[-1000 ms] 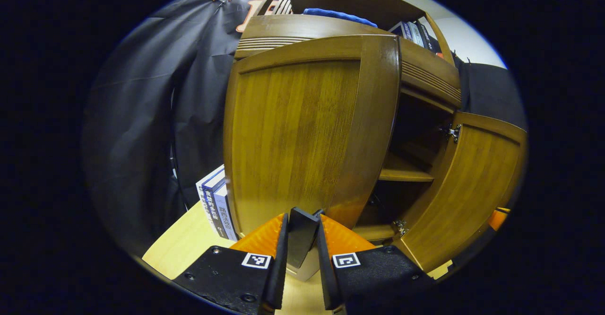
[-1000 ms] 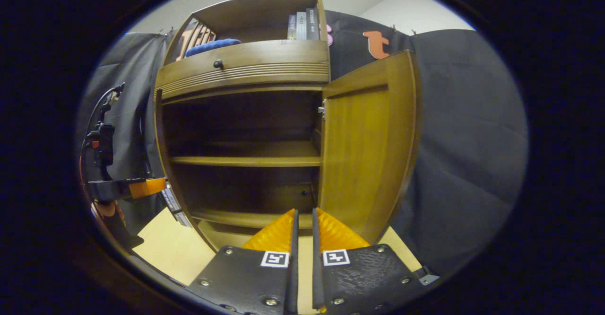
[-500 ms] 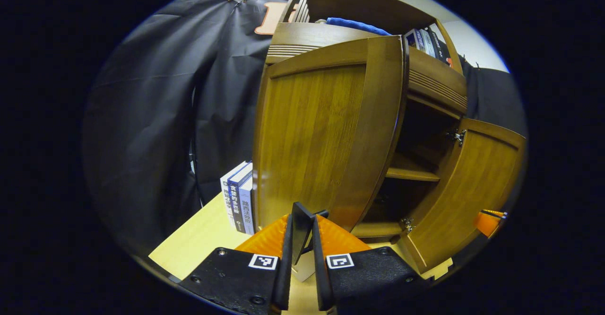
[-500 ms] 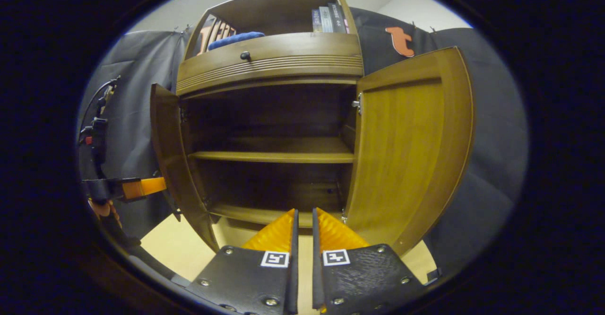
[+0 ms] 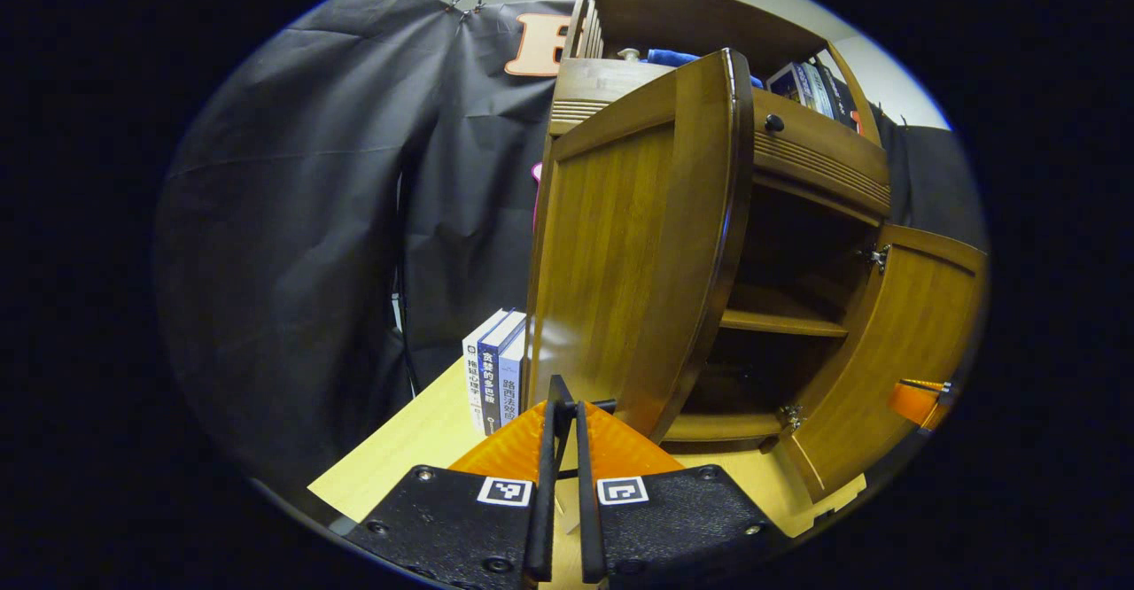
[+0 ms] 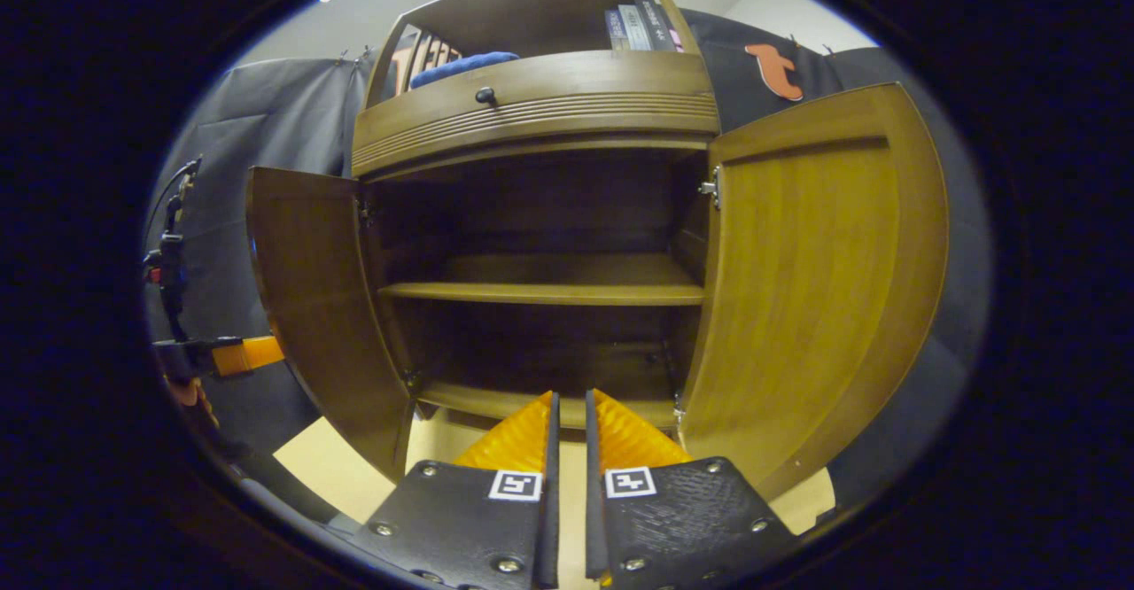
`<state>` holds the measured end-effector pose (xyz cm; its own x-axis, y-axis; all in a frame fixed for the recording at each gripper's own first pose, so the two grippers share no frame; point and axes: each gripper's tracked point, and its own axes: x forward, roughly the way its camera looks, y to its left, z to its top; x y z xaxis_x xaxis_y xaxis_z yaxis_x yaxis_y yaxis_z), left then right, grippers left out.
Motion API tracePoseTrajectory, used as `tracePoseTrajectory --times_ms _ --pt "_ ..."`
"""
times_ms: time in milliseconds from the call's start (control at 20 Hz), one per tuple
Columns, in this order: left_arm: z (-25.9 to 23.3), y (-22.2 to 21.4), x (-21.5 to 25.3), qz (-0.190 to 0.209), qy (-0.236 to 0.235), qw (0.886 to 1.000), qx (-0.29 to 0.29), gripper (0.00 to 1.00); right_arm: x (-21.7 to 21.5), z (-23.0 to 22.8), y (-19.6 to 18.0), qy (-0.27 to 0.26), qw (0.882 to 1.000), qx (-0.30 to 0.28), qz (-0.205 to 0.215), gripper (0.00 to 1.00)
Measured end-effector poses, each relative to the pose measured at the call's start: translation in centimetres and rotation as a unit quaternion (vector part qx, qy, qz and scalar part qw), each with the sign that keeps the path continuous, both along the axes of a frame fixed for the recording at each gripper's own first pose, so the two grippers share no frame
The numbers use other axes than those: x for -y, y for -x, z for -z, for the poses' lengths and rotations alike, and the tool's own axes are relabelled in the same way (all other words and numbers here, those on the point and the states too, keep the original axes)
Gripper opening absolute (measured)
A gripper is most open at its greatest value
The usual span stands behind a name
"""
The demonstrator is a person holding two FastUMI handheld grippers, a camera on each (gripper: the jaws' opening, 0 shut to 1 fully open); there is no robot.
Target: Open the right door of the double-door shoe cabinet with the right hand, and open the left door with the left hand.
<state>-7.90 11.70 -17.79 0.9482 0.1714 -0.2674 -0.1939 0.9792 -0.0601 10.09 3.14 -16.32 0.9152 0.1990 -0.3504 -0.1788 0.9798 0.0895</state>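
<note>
The shoe cabinet (image 6: 532, 112) stood on a pale table (image 5: 399, 448) with both doors swung wide; the left door (image 5: 629, 244) hung edge-on past the left gripper (image 5: 564, 413), the right door (image 6: 815, 280) stood off to the side of the right gripper (image 6: 567, 408). Each gripper's fingers were drawn nearly together, gripping nothing that I could see. The doors looked like stiff, glossy wood on metal hinges (image 6: 709, 189), likely slick to pinch; I would guess the free vertical edge, far from the hinge, was the place to take hold, swinging lightly
</note>
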Motion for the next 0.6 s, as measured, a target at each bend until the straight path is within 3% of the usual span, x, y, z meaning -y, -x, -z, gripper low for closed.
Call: tracePoseTrajectory --times_ms 200,350,500,600 --pt "-0.1 0.5 -1.4 0.014 -0.015 1.000 0.008 0.16 -1.7 0.0 -0.6 -0.006 1.000 0.000 -0.020 0.12" --pt "-0.5 0.9 -3.2 0.003 -0.016 1.000 0.014 0.10 -2.6 -0.1 -1.1 -0.007 1.000 0.003 -0.030 0.12" --pt "-0.7 1.4 -5.0 -0.010 -0.023 1.000 0.017 0.13 -3.1 0.2 -1.3 -0.012 0.999 0.001 -0.034 0.12" --pt "-0.8 1.5 -5.5 -0.007 -0.023 1.000 0.020 0.07 -3.4 0.2 -1.5 -0.017 0.999 -0.001 -0.036 0.12"
